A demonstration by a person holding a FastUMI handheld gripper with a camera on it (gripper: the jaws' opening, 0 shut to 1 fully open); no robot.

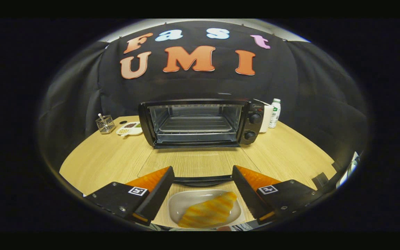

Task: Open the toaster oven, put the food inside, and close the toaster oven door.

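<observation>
Your croissant lies in a white dish at the near edge of the table, below and between the fingers of your gripper, whose jaws stand wide apart and hold nothing. Just beyond the dish, the toaster oven sits toward the table's far edge with its glass door folded flat down onto the wood and the wire rack bare inside. Left of the oven stand a small divided snack plate and a wire basket, and behind its right side stand a white box and a bottle.
</observation>
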